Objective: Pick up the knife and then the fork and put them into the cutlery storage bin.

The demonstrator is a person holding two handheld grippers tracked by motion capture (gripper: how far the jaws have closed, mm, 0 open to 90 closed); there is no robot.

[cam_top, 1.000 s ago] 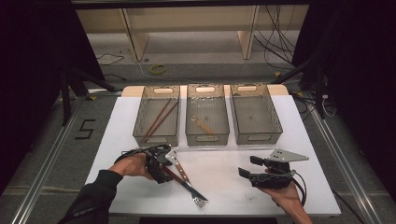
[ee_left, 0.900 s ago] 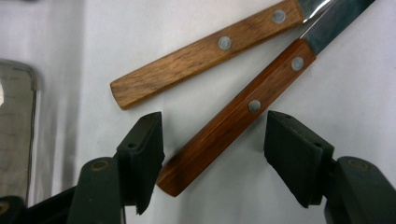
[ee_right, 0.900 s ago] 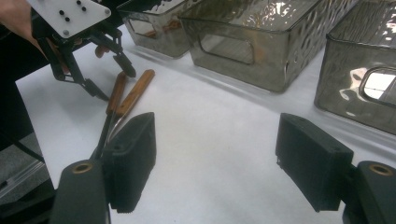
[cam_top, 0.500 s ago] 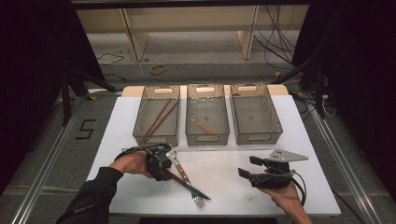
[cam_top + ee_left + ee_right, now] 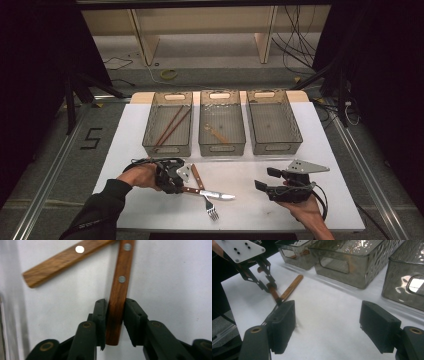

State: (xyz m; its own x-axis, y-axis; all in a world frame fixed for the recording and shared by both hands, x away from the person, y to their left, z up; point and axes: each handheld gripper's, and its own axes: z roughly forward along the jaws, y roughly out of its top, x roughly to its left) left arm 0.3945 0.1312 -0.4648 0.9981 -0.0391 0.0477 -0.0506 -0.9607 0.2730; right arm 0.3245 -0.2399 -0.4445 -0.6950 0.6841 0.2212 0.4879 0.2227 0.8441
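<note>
Left gripper just been closing, now pinching knife handle end. Right gripper idling wide open, empty. Next: lifting clear of fork, binning.

A steel-bladed table knife with a riveted brown wooden handle is laid flat on the white tabletop, blade toward the table's right side. It is crossed over a steel fork with a matching riveted wooden handle, whose tines are pointed toward the near edge.
</note>
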